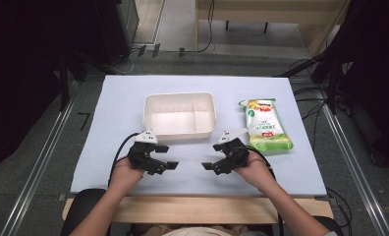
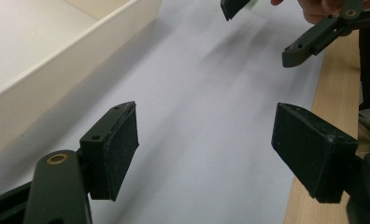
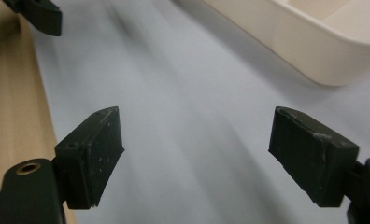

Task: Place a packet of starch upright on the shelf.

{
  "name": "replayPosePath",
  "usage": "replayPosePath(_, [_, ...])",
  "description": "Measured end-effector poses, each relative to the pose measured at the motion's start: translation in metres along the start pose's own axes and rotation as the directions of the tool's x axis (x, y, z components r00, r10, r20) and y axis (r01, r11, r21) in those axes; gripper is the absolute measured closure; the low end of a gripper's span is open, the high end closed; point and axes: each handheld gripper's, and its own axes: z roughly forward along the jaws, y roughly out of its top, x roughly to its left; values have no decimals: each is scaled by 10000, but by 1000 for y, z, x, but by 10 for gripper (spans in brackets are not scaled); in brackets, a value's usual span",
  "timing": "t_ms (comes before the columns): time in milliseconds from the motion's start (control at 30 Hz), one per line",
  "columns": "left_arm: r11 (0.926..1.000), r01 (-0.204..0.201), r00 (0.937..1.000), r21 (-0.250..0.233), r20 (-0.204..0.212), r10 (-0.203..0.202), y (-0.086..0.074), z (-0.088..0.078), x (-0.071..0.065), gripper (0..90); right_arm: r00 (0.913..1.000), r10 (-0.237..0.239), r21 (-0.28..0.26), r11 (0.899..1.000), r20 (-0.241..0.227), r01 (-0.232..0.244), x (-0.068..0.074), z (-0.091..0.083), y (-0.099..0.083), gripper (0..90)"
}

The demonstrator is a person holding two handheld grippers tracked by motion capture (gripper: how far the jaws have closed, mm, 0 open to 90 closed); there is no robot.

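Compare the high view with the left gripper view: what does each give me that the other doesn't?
High view alone: the green and white pouch lying right of the box, plus both forearms. Left gripper view alone: the left gripper close up, jaws wide apart with nothing between them. Shared: the white divided box, the pale table cover, and the right gripper.

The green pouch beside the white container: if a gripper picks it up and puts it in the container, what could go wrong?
1. The green pouch lies flat on the table, so the open right gripper may slide over it instead of gripping.
2. The pouch looks soft and could sag or slip from the jaws.
3. The white container has a divider and looks light, so the pouch may catch on it, and a bump could shift the container.
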Motion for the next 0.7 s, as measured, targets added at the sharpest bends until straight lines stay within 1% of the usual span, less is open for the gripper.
replayPosePath(33, [10000,0,10000,0,0,0,0,0,0,236,10000,0,0,10000,0,0,0,0,0,181])
replayPosePath(133, [10000,-19,10000,40,-24,19,0,0,0,235,9995,106,37,9999,-305,-105,0,-1,-1,181])
replayPosePath(200, [10000,-22,10000,71,-39,23,0,0,-1,236,9994,112,41,9999,-316,-110,0,-3,-2,181])
replayPosePath(233, [10000,-30,10000,81,-38,31,0,0,-1,236,9994,272,23,9996,-219,-272,-1,-5,-2,181])
replayPosePath(333, [10000,-11,10000,62,-43,11,0,0,0,235,9993,301,-119,9995,-213,-304,-3,-9,-2,181])
replayPosePath(367, [10000,-9,10000,62,-50,9,0,0,0,236,9989,442,-126,9989,-141,-444,-4,-11,-2,181])
replayPosePath(400, [10000,-8,10000,69,-54,8,0,0,0,236,9989,442,-126,9989,-141,-444,-4,-11,-2,181])
replayPosePath(500, [10000,-7,10000,61,-65,8,0,0,0,235,9984,552,-120,9984,100,-551,-5,-14,-3,180])
replayPosePath(533, [10000,-12,10000,70,-65,12,0,0,-1,235,9986,510,-148,9986,133,-508,-6,-15,-3,180])
replayPosePath(700, [10000,-6,10000,62,-74,6,0,0,-1,236,9980,627,-144,9979,34,-626,-8,-18,-3,180])
